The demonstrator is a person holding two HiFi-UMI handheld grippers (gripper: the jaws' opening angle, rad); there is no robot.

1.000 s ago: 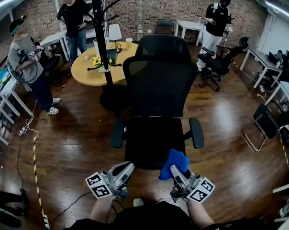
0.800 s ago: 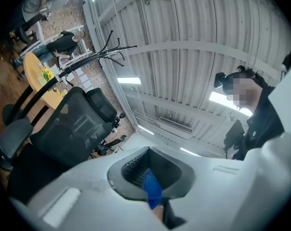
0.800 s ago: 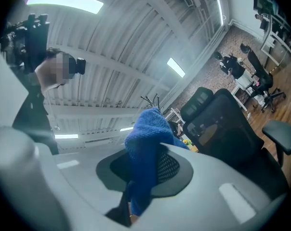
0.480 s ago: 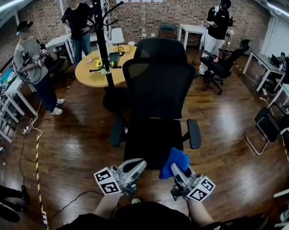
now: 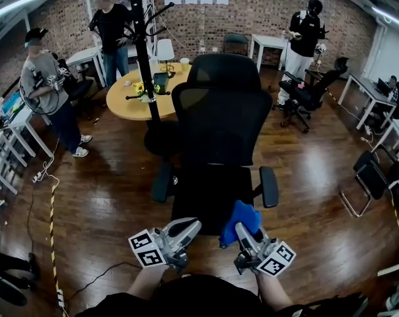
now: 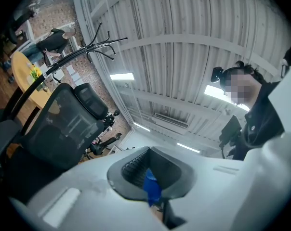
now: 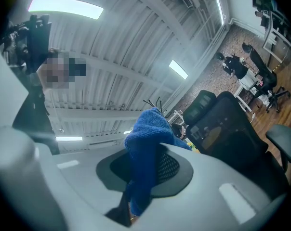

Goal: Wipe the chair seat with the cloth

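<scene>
Fuzzy terry cloth [image 5: 241, 218], seemingly mesh-backed chair [image 5: 219, 121]

glossy wooden floor [image 5: 107, 197], black office chair [image 5: 219, 127] on it, coat stand [image 5: 141, 45], round table [image 5: 127, 99] behind

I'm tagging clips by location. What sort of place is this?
Probably an open-plan office or lab workspace: a black swivel office chair in the middle, a round wooden table behind it, and a white table against the brick back wall.

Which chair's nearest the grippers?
The black mesh-back office chair straight ahead: its seat's front edge sits just beyond the right gripper and its blue cloth; the other chairs stand far across the room.
</scene>
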